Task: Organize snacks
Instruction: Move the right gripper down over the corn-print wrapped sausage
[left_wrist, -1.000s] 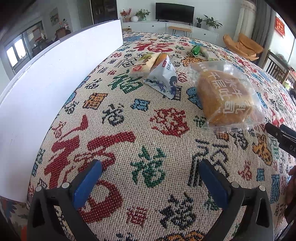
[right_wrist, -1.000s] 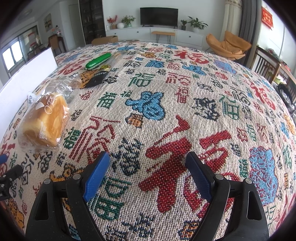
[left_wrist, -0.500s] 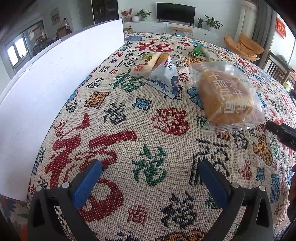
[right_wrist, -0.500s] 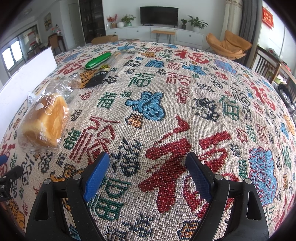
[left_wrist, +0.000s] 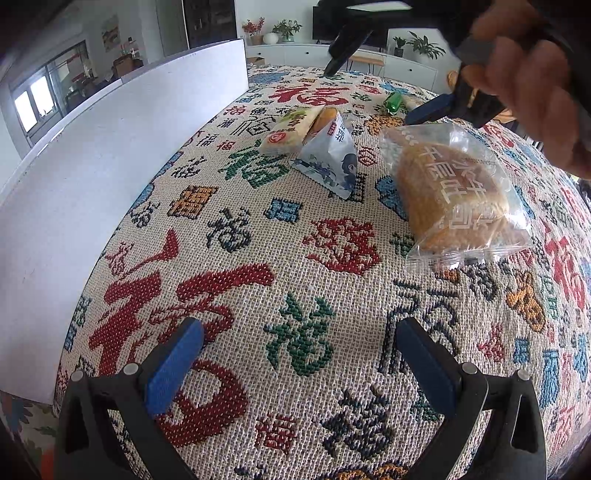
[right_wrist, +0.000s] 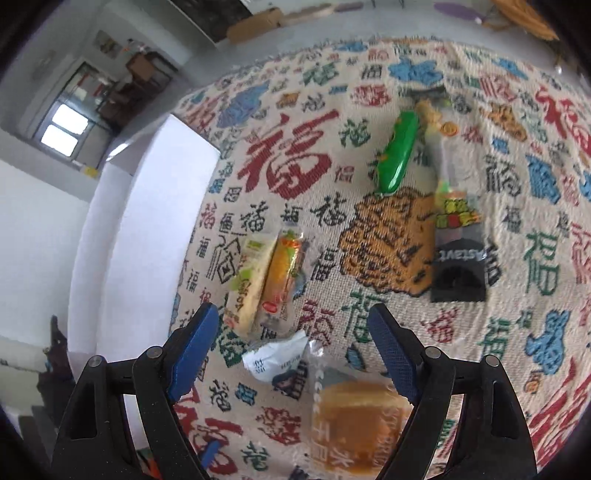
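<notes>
Snacks lie on the patterned tablecloth (left_wrist: 258, 258). A bagged bread (left_wrist: 450, 192) lies at the right; it shows low in the right wrist view (right_wrist: 358, 428). A blue-white triangular packet (left_wrist: 328, 162) and two long packets (left_wrist: 291, 129) lie beyond it. In the right wrist view the two long packets (right_wrist: 266, 280), a green packet (right_wrist: 397, 151) and a black packet (right_wrist: 458, 269) show. My left gripper (left_wrist: 299, 362) is open and empty, low over the cloth. My right gripper (right_wrist: 291, 354) is open and empty, held high above the snacks; it also shows in the left wrist view (left_wrist: 373, 92).
A white box (left_wrist: 92, 177) with upright walls stands along the left side of the table; it also shows in the right wrist view (right_wrist: 147, 229). A living room with a TV cabinet (left_wrist: 295, 55) lies behind.
My right gripper has risen and swung left and forward, from low over the right of the table to above the snacks, looking down. My left gripper has barely moved.
</notes>
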